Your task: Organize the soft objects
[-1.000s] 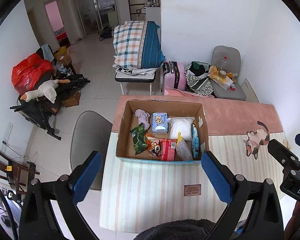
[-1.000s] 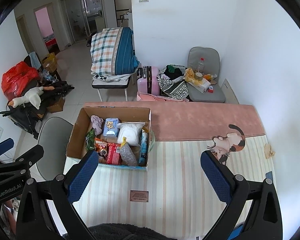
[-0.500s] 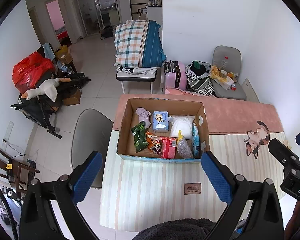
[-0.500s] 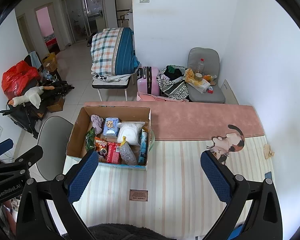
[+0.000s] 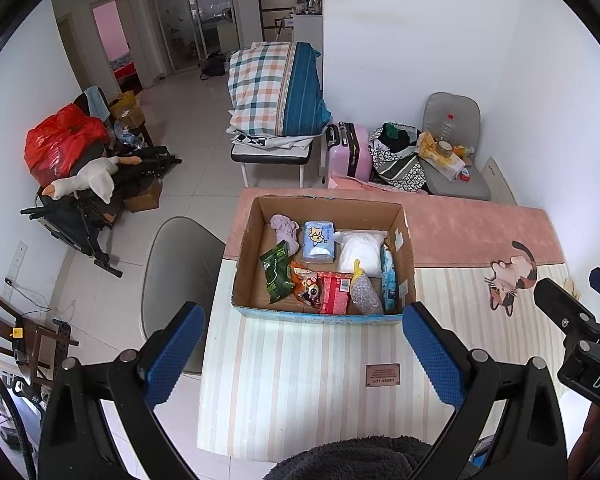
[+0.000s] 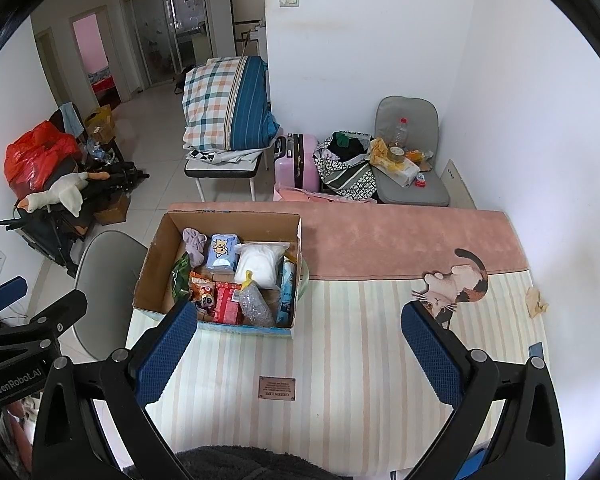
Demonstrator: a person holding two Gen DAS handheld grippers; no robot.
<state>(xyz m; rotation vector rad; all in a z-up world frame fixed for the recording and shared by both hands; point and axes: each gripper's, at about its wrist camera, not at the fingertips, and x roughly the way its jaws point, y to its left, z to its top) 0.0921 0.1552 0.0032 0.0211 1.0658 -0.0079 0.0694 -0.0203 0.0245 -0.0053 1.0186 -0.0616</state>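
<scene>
An open cardboard box (image 5: pixel 244 264) (image 6: pixel 150 264) stands on a striped table mat (image 5: pixel 300 380) (image 6: pixel 340 360). Inside lie a lilac cloth (image 5: pixel 285 227) (image 6: pixel 194 242), a blue tissue pack (image 5: pixel 319 241) (image 6: pixel 221 252), a white bag (image 5: pixel 360 250) (image 6: pixel 260 260), a green snack bag (image 5: pixel 276 270), red and orange packets (image 5: pixel 332 292) (image 6: pixel 228 302) and a bubble-wrap bundle (image 5: pixel 365 294) (image 6: pixel 254 306). My left gripper (image 5: pixel 303 354) hovers open above the mat, short of the box. My right gripper (image 6: pixel 296 352) hangs open over the mat, right of the box. Neither holds anything.
A pink runner (image 5: pixel 480 228) (image 6: pixel 400 240) covers the table's far side, with a cat figure (image 5: pixel 512 276) (image 6: pixel 456 280) on the right. A crumpled tissue (image 6: pixel 536 300) lies near the right edge. A grey chair (image 5: pixel 180 264) (image 6: pixel 104 276) stands left of the table.
Both views have drifted slightly; the box sits a little higher in the left wrist view. Both grippers stay open and empty.
</scene>
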